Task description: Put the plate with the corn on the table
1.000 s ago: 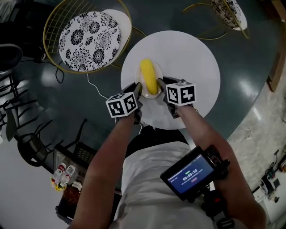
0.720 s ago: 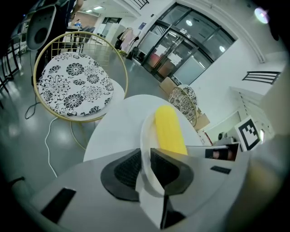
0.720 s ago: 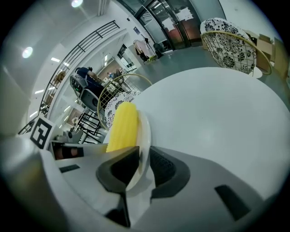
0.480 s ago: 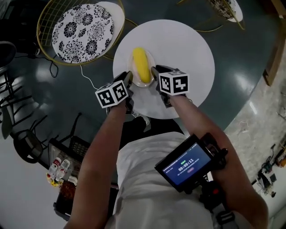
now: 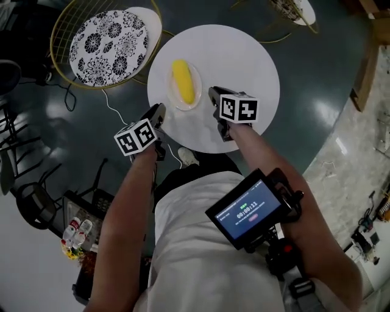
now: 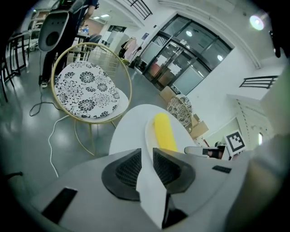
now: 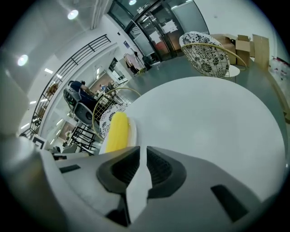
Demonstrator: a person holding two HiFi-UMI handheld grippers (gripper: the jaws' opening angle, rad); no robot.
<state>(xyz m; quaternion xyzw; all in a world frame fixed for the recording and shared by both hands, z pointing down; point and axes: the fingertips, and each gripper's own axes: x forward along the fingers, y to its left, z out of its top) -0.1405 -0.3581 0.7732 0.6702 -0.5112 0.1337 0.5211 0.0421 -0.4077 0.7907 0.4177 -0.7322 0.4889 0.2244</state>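
A yellow corn cob [image 5: 183, 81] lies on a small white plate [image 5: 174, 99], which rests on the round white table [image 5: 237, 61], left of its middle. My left gripper [image 5: 157, 113] is at the table's near-left edge, a short way from the plate. My right gripper [image 5: 212, 95] is over the table, just right of the plate. Neither touches the plate. In the left gripper view the corn [image 6: 164, 131] and plate [image 6: 149, 133] lie ahead of the left gripper [image 6: 146, 152], whose jaws are nearly together and empty. The right gripper [image 7: 142, 149] looks the same, with the corn [image 7: 117, 131] ahead to the left.
A gold wire chair with a black-and-white floral cushion [image 5: 108, 39] stands left of the table, a second one [image 5: 292, 9] beyond it. A white cable [image 5: 113, 103] runs over the dark floor. A crate with bottles [image 5: 76, 234] is at lower left.
Both grippers have drawn back from the plate's rim toward the person. The plate with the corn stays on the table. The left gripper has moved out to the table's edge.
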